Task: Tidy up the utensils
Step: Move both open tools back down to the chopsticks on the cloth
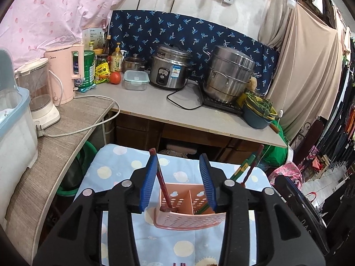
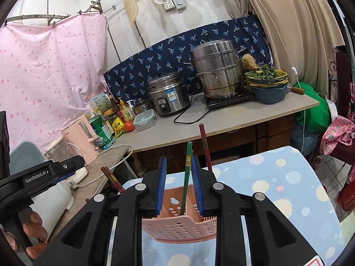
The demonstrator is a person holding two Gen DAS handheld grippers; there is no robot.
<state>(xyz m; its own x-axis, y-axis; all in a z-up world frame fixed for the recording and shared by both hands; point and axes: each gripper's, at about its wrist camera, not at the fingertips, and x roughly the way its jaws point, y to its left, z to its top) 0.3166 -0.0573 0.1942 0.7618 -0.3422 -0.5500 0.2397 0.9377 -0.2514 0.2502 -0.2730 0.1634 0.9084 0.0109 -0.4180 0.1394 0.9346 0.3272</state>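
Note:
A pink perforated utensil holder (image 1: 188, 218) (image 2: 179, 227) with two compartments stands on a blue spotted cloth (image 1: 124, 168) (image 2: 288, 177). My left gripper (image 1: 180, 163) is open above it; a red chopstick (image 1: 163, 185) leans against its left pad and stands in the left compartment. Green and red chopsticks (image 1: 246, 168) stand in the right compartment. My right gripper (image 2: 178, 160) is open around a green chopstick (image 2: 186, 177) standing in the holder. A red chopstick (image 2: 205, 146) rises beyond it. Another red chopstick (image 2: 113, 180) leans to the left.
A counter (image 1: 155, 108) holds a rice cooker (image 1: 169, 67), a steamer pot (image 1: 228, 75), a pink kettle (image 1: 66, 71), bottles, a tomato and a lidded container. A blue basin with greens (image 1: 259, 110) sits at its right end. The other gripper (image 2: 42, 177) shows at left.

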